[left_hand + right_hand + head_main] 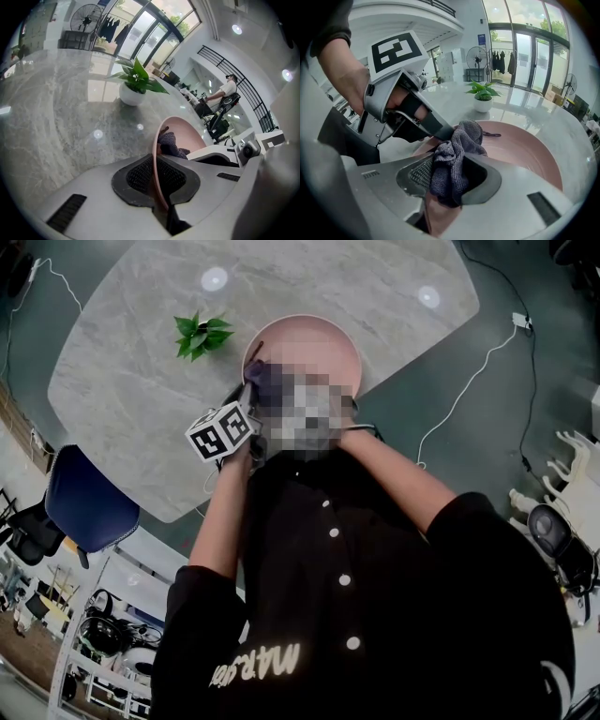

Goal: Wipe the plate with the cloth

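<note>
Pink round plate (309, 338) lies upper centre on the grey marble table (131, 371), its near half hidden in the head view. Left claw (157, 180) is clamped on the plate's rim. The right claw (447, 176) pinches the bunched purple-grey cloth (452, 154) over the plate, and the cloth's lower folds are lost between the pads.

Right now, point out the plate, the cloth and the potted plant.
pink plate (522, 151), right gripper view, inner surface.
purple cloth (450, 161), right gripper view, bunched middle.
potted plant (138, 75), left gripper view, leaves.
</note>
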Demonstrator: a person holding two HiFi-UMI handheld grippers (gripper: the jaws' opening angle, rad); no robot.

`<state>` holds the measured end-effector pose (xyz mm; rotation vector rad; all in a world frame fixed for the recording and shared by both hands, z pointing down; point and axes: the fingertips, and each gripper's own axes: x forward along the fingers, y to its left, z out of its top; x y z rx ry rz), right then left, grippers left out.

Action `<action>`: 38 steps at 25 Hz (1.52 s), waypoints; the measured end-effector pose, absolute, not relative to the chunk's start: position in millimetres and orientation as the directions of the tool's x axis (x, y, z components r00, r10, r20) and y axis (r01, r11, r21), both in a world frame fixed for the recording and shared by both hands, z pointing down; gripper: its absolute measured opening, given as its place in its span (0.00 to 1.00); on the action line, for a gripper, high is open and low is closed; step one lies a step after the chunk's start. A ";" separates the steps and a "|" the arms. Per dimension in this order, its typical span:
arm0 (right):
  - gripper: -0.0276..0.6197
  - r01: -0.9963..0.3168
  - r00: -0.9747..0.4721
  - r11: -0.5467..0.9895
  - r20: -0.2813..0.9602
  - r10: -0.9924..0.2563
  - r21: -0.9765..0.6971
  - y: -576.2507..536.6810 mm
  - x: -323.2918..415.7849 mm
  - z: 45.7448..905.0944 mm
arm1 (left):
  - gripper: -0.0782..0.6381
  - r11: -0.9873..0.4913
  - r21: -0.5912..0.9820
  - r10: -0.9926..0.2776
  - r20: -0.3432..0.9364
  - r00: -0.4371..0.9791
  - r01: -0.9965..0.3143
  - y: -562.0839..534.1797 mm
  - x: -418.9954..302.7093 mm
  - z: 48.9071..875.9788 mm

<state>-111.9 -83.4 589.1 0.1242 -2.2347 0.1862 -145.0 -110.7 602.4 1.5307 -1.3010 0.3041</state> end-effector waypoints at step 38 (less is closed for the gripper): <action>0.26 0.131 -0.511 0.988 0.849 0.135 -0.078 -34.1 -55.0 596.5 | 0.15 0.159 0.472 -0.550 0.772 0.319 -0.867 -116.2 -144.3 601.1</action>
